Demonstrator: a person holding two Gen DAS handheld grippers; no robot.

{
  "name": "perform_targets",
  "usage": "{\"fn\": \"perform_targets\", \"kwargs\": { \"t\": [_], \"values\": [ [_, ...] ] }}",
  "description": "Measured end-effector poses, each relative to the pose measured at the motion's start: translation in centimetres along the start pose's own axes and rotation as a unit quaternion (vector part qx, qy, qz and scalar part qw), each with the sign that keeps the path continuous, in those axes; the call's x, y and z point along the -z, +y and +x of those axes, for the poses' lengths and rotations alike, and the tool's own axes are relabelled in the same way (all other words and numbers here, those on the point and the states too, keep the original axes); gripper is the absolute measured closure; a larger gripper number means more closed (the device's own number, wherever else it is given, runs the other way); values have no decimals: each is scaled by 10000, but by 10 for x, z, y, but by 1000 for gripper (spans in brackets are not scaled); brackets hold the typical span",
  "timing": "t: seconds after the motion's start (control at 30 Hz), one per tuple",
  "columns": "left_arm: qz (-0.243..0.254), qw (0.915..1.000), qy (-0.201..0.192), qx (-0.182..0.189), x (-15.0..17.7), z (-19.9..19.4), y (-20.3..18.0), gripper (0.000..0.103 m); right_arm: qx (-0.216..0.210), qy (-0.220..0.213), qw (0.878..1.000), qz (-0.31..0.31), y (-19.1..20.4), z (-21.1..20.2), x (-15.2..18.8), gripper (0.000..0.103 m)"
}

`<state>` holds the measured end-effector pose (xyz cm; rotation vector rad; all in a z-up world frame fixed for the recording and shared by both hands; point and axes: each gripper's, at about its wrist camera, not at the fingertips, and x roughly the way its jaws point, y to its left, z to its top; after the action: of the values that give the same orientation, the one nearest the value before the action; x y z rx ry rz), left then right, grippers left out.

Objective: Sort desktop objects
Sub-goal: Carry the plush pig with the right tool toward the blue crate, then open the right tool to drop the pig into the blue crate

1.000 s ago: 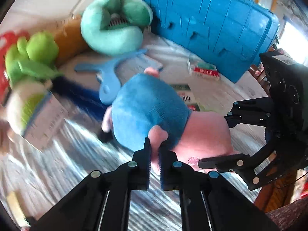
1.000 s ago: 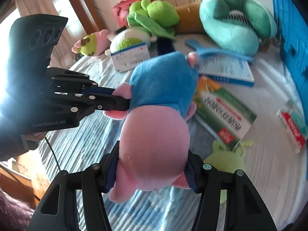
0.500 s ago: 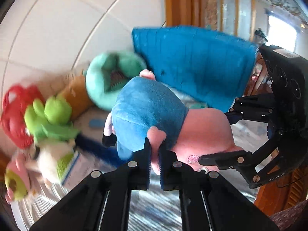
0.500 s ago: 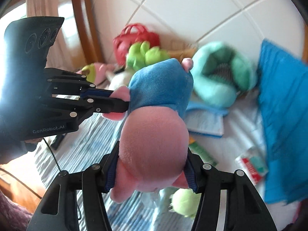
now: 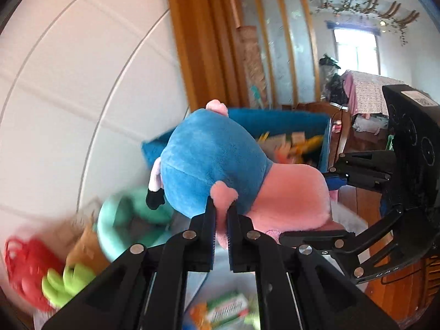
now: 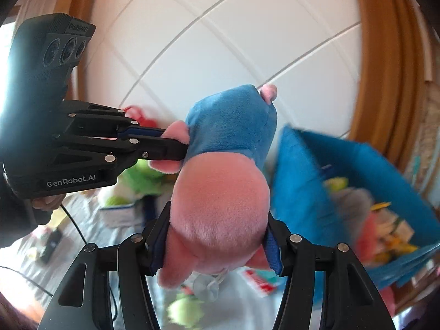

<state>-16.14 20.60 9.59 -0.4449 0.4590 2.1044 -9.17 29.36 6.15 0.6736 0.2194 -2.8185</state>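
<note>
"GenRobot.AI" left claw [image 6: 180, 148] clamping plush pig [image 6: 220, 192] arm, right claw [image 6: 216, 243] clamping head.

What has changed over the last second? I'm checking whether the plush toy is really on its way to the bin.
Both grippers carried the plush toy up off the cluttered surface; the open blue bin now sits just beyond it, its contents visible. The grips stayed the same: the left gripper pinches a small pink limb, and the right gripper clamps the pink head. Nothing was released.
</note>
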Motion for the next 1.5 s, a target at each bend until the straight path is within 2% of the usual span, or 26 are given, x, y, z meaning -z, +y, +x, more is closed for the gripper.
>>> {"fn": "perform_targets", "kwargs": {
  "t": [0.17,0.3,0.5,0.6,0.63,0.7,0.77,0.83,0.93,1.0,1.03,1.07,1.2,1.37,1.5],
  "values": [
    [148,9995,-264,55,-91,70,-36,96,482,-186,9987,-21,-94,-15,-31,46],
    [22,9997,-255,33,-150,135,-56,96,802,-214,9965,37,-175,-15,-56,46],
    [-185,9996,-25,-218,-195,220,-71,96,1071,-229,9939,118,-260,1,-73,46],
    [-509,9983,117,-265,-210,252,-62,96,1138,-225,9929,264,-290,6,-76,47],
    [-531,9977,171,-395,-216,262,-59,95,1150,-199,9926,333,-300,6,-77,47],
    [-592,9942,453,-770,-227,286,-49,94,1254,4,9911,446,-321,33,-84,45],
    [-714,9897,629,-1073,-234,300,-42,92,1409,240,9872,707,-346,59,-89,36],
    [-810,9857,543,-1372,-237,298,-36,92,1632,218,9808,1046,-372,76,-99,33],
    [-776,9836,378,-1582,-230,279,-33,92,1663,17,9766,1367,-387,67,-112,33],
    [-706,9824,254,-1708,-222,261,-31,92,1673,-205,9766,1339,-385,53,-115,26],
    [-724,9823,245,-1709,-220,256,-31,92,1764,-316,9755,1275,-382,48,-115,21],
    [-753,9822,192,-1708,-219,248,-32,92,1887,-393,9738,1210,-379,44,-112,19],
    [-828,9809,17,-1761,-220,223,-33,92,2102,-523,9706,1050,-359,28,-105,19],
    [-809,9779,-81,-1925,-217,198,-41,92,2110,-575,9693,1120,-344,12,-91,19],
    [-698,9729,-157,-2201,-216,180,-50,92,2098,-571,9689,1182,-335,-1,-81,19]
  ]
}}
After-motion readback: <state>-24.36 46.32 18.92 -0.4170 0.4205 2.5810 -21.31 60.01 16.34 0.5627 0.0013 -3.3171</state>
